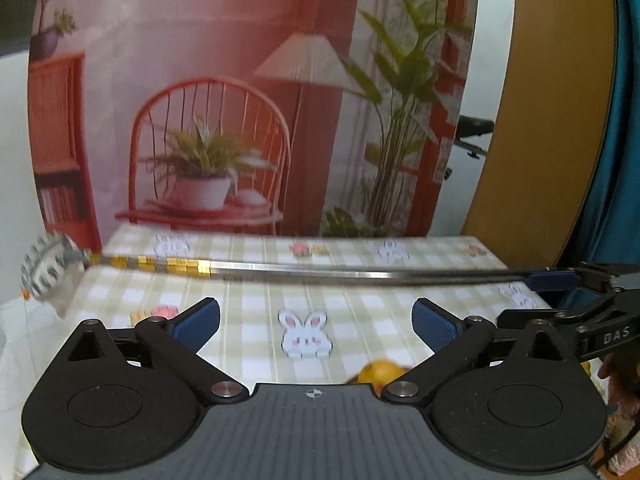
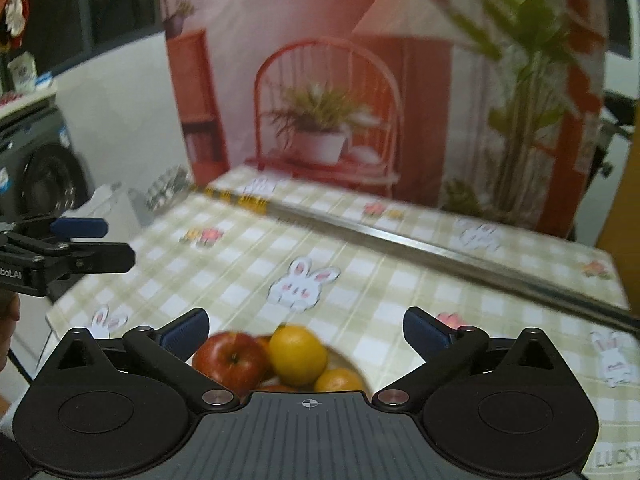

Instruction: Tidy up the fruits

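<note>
At six o'clock the right gripper's body hides most of the plate (image 2: 352, 364) and the lower fruit; the metal bar (image 2: 440, 248) looks motion-blurred, perhaps a ruler.

Both cams sit on my wrists, looking forward and down past my claws. Left claw (image 1: 316, 324) cam faces the worktop (image 1: 256, 304) squarely, close above it. Right claw (image 2: 306, 334) cam sees it at a slant, close too. Both share the checked cloth, metal bar (image 1: 360, 272) and pink backdrop (image 1: 224, 40).
</note>
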Demonstrator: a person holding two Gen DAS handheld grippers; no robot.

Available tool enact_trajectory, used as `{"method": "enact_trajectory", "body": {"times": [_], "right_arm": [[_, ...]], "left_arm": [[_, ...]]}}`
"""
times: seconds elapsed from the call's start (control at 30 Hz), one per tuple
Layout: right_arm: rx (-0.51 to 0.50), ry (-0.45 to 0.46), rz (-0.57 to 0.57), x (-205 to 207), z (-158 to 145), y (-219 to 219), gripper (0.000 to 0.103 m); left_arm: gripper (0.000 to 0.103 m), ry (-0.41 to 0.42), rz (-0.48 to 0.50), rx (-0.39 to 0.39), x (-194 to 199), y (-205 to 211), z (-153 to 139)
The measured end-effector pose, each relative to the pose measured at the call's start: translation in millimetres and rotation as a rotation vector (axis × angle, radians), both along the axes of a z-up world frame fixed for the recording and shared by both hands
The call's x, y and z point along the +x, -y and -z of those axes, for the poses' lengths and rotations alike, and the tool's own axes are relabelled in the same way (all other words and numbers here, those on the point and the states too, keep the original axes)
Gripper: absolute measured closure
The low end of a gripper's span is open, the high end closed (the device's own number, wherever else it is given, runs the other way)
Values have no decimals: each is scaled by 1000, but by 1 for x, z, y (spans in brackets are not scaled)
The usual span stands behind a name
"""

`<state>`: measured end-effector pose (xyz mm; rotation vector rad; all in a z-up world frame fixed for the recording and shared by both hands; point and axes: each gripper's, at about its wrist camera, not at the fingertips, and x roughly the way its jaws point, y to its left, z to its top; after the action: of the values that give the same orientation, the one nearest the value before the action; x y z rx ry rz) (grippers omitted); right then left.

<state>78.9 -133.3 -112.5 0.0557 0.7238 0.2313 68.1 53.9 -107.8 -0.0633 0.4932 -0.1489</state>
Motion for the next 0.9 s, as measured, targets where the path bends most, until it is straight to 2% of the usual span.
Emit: {"method": "enact_trajectory", "body": {"times": [0.23, 0.43, 0.63, 0.9], "right_arm": [[60, 136, 125, -29, -48, 31, 0], [106, 230, 182, -53, -84, 55, 0], [62, 329, 246, -75, -107, 59, 0], [59, 373, 272, -91, -121, 61, 0]], "left_arm": [[0, 112, 19, 39, -21, 24, -53], [0, 187, 31, 86, -45, 47, -82], [0, 216, 25, 108, -59, 59, -93], [0, 250, 8, 121, -69, 64, -98]]}}
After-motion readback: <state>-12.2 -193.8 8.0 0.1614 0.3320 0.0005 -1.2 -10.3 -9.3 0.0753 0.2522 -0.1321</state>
